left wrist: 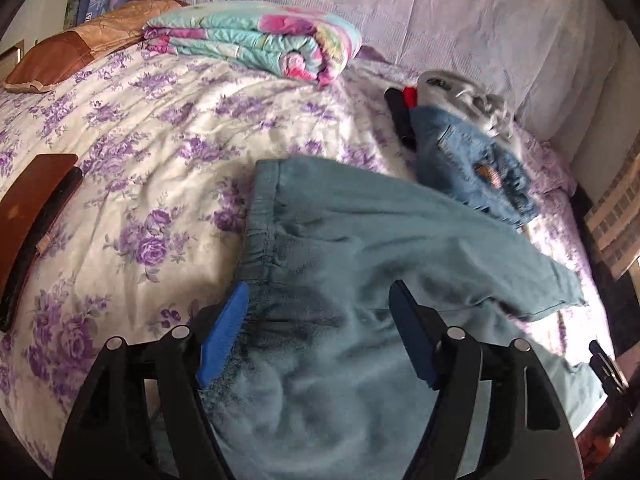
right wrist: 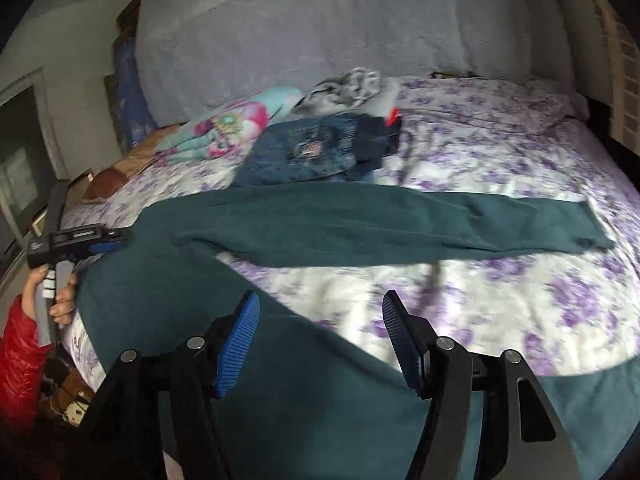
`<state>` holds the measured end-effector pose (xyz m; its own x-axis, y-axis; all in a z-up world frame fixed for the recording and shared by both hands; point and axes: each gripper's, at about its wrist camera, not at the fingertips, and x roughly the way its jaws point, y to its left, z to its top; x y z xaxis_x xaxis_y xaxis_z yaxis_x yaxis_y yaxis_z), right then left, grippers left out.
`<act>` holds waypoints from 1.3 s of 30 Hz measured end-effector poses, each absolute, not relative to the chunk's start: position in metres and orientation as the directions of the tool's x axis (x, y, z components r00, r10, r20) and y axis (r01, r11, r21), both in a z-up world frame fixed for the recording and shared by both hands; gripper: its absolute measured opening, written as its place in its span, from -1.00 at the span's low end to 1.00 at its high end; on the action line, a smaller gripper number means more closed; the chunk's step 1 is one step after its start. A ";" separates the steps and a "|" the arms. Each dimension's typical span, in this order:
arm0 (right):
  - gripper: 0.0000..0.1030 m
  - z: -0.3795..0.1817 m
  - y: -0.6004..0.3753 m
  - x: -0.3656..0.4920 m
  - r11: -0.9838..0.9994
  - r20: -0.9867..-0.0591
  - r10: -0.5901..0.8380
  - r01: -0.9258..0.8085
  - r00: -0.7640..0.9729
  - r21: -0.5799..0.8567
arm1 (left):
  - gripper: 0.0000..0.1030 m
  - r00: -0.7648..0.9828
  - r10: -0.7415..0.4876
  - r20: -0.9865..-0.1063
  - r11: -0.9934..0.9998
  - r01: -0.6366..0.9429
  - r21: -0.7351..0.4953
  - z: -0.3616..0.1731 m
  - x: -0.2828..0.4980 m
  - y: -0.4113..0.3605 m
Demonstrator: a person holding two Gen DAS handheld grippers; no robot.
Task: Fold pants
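Teal pants [right wrist: 360,224] lie spread on a bed with a purple-flowered sheet [right wrist: 480,300]. One leg stretches right across the bed; the other drapes toward the near edge under my right gripper [right wrist: 320,312], which is open and hovers just above the cloth. In the left wrist view my left gripper [left wrist: 316,300] is open over the elastic waistband [left wrist: 260,240] of the pants [left wrist: 360,240]. The left gripper also shows in the right wrist view [right wrist: 108,242], at the pants' waist end.
Folded jeans [left wrist: 472,168] and grey and dark clothes [left wrist: 452,92] lie behind the pants. A rolled floral blanket [left wrist: 256,40] and a brown pillow [left wrist: 52,60] lie at the far left. A dark flat object [left wrist: 36,216] lies at the left edge.
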<state>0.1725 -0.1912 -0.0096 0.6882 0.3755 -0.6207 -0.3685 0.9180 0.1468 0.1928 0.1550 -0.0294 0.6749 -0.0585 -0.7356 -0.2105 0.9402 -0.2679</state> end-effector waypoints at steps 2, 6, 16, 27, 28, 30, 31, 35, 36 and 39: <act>0.34 -0.032 -0.153 0.188 0.896 -0.708 0.376 -0.431 0.599 0.111 | 0.60 0.671 0.070 -0.739 0.971 -0.215 -0.104 -0.033 0.196 0.142; 0.45 -0.038 -0.129 0.191 0.877 -0.750 0.356 -0.476 0.557 0.062 | 0.61 0.659 0.059 -0.750 0.978 -0.190 -0.090 -0.031 0.195 0.142; 0.45 -0.003 -0.074 0.232 0.833 -0.701 0.440 -0.546 0.562 0.085 | 0.61 0.667 -0.029 -0.744 0.910 -0.291 -0.296 -0.010 0.254 0.211; 0.62 0.016 -0.084 0.251 0.760 -0.656 0.485 -0.649 0.578 -0.011 | 0.67 0.657 -0.122 -0.744 0.931 -0.184 -0.315 -0.025 0.275 0.208; 0.62 0.024 -0.095 0.256 0.761 -0.635 0.478 -0.647 0.607 -0.046 | 0.67 0.676 -0.144 -0.722 0.927 -0.162 -0.337 -0.021 0.274 0.209; 0.62 0.026 -0.111 0.271 0.750 -0.649 0.444 -0.652 0.618 -0.108 | 0.67 0.700 -0.152 -0.698 0.934 -0.130 -0.333 -0.015 0.278 0.204; 0.62 0.024 -0.118 0.282 0.753 -0.664 0.402 -0.640 0.631 -0.153 | 0.57 0.702 -0.151 -0.696 0.941 -0.113 -0.318 -0.014 0.281 0.201; 0.41 0.011 -0.142 0.315 0.780 -0.691 0.287 -0.581 0.663 -0.233 | -0.38 0.665 -0.150 -0.732 0.960 -0.079 -0.269 -0.026 0.297 0.188; 0.28 0.011 -0.148 0.322 0.787 -0.698 0.287 -0.577 0.656 -0.218 | -0.55 0.659 -0.166 -0.734 0.957 -0.071 -0.281 -0.028 0.297 0.189; 0.11 0.003 -0.159 0.342 0.797 -0.716 0.303 -0.579 0.629 -0.172 | -0.57 0.714 -0.181 -0.676 0.958 -0.028 -0.287 -0.019 0.282 0.187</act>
